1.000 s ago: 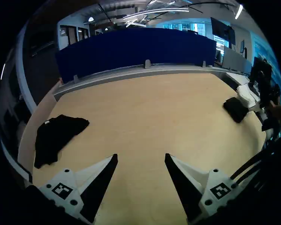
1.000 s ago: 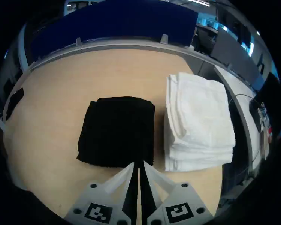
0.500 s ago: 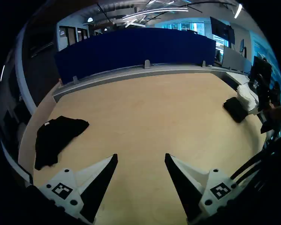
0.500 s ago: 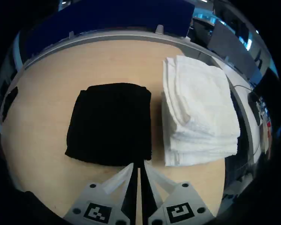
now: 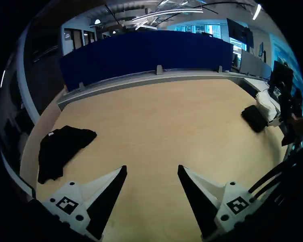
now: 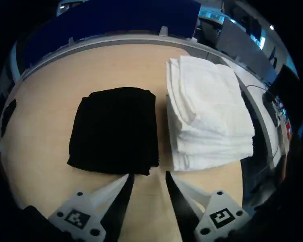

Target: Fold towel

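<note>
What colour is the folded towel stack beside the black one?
White; the towel stack shows best in the right gripper view.

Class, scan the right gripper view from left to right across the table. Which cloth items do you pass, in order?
dark cloth at the far left → folded black towel → stack of folded white towels

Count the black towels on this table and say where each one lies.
2. A folded black towel lies beside the folded white towel stack. A crumpled black towel lies near the opposite end of the wooden table. More could be hidden.
</note>
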The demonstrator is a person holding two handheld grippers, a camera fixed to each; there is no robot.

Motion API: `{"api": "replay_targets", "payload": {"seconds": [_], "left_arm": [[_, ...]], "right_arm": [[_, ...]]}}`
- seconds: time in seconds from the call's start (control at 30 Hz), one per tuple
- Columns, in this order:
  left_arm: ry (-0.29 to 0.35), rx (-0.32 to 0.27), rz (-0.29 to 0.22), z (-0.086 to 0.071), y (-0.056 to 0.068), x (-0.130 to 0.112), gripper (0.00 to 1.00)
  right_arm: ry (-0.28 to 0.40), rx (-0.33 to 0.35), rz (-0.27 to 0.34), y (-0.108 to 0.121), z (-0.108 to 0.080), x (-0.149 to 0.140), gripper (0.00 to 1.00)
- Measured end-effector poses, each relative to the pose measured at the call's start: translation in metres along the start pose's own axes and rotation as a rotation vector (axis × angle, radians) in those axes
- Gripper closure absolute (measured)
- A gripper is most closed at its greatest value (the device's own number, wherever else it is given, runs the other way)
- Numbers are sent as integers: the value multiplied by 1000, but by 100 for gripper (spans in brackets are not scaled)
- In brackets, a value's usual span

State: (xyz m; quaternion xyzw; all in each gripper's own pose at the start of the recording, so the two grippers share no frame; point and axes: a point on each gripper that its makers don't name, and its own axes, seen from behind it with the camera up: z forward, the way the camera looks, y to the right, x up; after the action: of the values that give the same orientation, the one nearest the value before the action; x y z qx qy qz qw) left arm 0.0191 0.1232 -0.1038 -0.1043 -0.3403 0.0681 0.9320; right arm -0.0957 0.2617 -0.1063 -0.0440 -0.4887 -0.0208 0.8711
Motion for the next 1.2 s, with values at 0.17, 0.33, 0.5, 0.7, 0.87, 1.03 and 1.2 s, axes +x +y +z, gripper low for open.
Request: {"api": "replay_targets", "payload": {"seconds": [0.17, 0.33, 0.5, 0.7, 0.87, 1.03, 1.2], "left_arm": [[1, 0, -2, 0, -1, 0, 7], [4, -2, -4, 0, -2, 1, 7], [8, -3, -5, 0, -4, 3, 7], [16, -4, -5, 0, -7, 4, 7], [24, -5, -19, -2, -12, 4, 7], [37, -8, -32, -4, -16, 7, 7], [50, -12, -37, -5, -19, 10, 7]], "right_arm": [[14, -20, 26, 4, -4, -2, 7], [25, -14, 41, 0, -8, -2, 0], [34, -13, 47, -4, -12, -3, 0], [61, -4, 44, -15, -20, -1, 0], [130, 6, 45, -30, -35, 12, 0], [223, 5, 48, -43, -57, 34, 0], [360, 4, 66, -57, -87, 64, 0]]}}
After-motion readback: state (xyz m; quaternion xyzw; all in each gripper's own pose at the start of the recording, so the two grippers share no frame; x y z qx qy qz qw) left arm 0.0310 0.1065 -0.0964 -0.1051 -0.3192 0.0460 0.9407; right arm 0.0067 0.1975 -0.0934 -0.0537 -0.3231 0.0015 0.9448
